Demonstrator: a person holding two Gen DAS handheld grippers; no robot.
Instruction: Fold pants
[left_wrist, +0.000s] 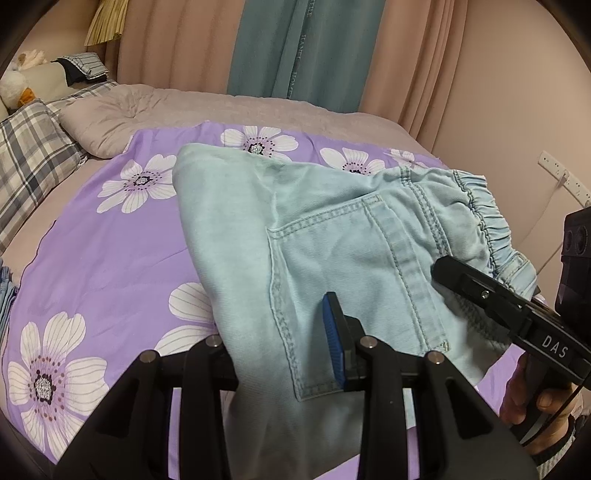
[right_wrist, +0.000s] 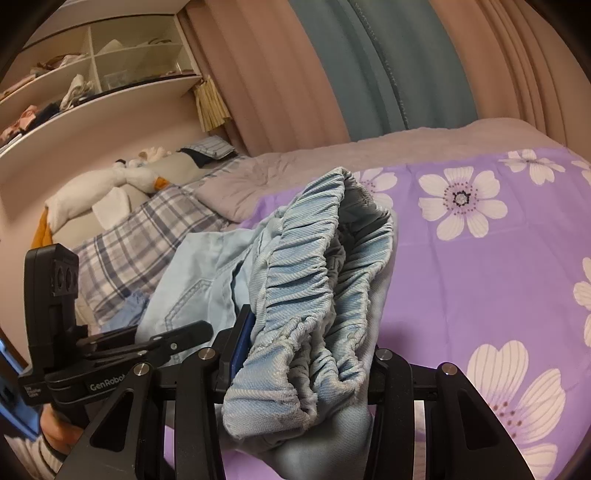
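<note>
Setting: bed (left_wrist: 258, 103) covered by a purple floral sheet (left_wrist: 110, 251). In the left wrist view the sheet lies bare from 7 to 11 o'clock of the garment; its far edge meets a mauve quilt (left_wrist: 155, 107) at 12 o'clock. In the right wrist view bare sheet fills the span from 1 to 5 o'clock.

Item: pants (left_wrist: 325, 236), light blue denim, lifted off the sheet and slung between the two tongs. Back pocket and seam face the left wrist camera; the elastic waistband (right_wrist: 314, 295) is bunched toward 3 o'clock in that view.

Left tongs (left_wrist: 295, 354): clamped on the pants fabric near the pocket. One blue-padded finger (left_wrist: 334, 347) shows against the cloth; the other is hidden under it.

Right tongs (right_wrist: 306, 365): clamped on the gathered waistband, which spills over the fingers and hides most of them. From the left wrist view these tongs enter at 4 o'clock, touching the waistband edge, with the right hand (left_wrist: 535, 395) on the handle.

Surroundings: plaid pillow (left_wrist: 33, 162) and plush toy (left_wrist: 14, 85) at 10 o'clock, well apart from the pants. Pink and teal curtains (left_wrist: 273, 48) behind the bed. Wall shelves (right_wrist: 92, 70) above the pillows. Power strip (left_wrist: 561, 173) on the wall at 2 o'clock.
</note>
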